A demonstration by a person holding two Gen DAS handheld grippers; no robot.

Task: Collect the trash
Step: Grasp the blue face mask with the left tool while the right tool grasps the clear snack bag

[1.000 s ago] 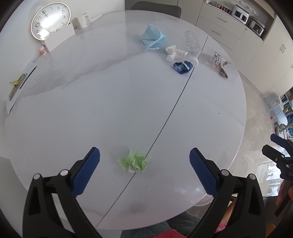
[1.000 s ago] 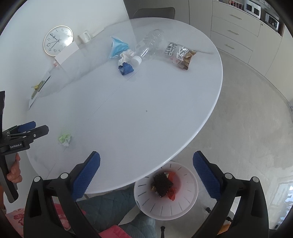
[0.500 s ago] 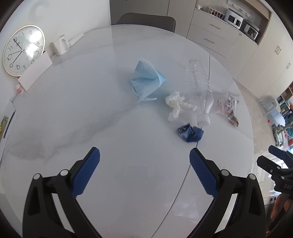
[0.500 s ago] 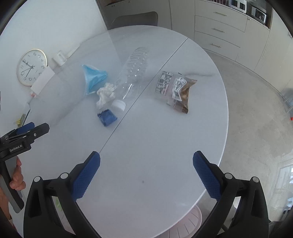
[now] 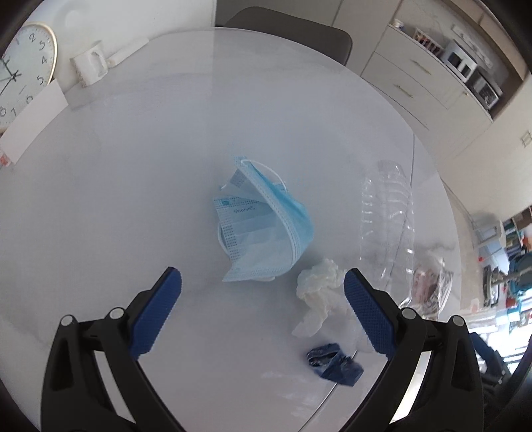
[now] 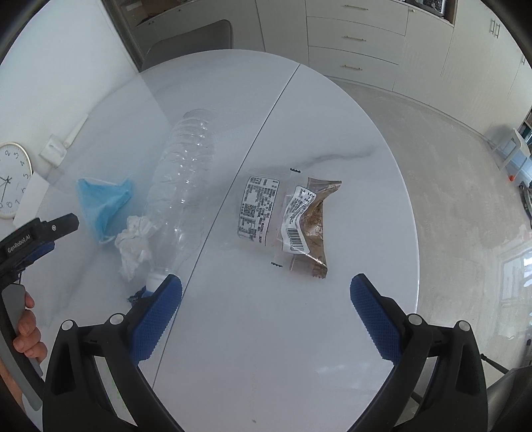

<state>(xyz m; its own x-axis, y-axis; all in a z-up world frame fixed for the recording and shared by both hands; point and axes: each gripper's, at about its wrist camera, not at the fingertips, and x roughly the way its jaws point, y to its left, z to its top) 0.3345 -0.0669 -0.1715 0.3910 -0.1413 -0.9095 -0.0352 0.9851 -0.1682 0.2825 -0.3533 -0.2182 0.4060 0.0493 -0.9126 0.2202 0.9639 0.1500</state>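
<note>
A blue face mask [image 5: 264, 229] lies on the white round table [image 5: 133, 206], just beyond my open left gripper [image 5: 262, 282]. Right of it sit a crumpled white tissue [image 5: 317, 285], a dark blue wrapper [image 5: 334, 364] and a clear plastic bottle [image 5: 387, 216] on its side. In the right wrist view my open right gripper [image 6: 266, 289] hovers short of a clear snack packet [image 6: 286, 219] with brown contents. The bottle [image 6: 181, 186], tissue [image 6: 134, 244] and mask [image 6: 104, 202] lie to its left. The left gripper's [image 6: 40, 229] side shows at the left edge, held by a hand [image 6: 28, 332].
A wall clock [image 5: 20, 73], a white card [image 5: 31, 116] and a white mug [image 5: 88, 66] stand at the table's far left. A dark chair [image 5: 286, 30] is behind the table. White cabinets [image 6: 359, 36] line the back wall. Bare floor [image 6: 465, 186] lies right of the table.
Both grippers have moved forward over the table toward the trash pile. The green paper ball and the white basket on the floor have dropped out of view. Both stay open.
</note>
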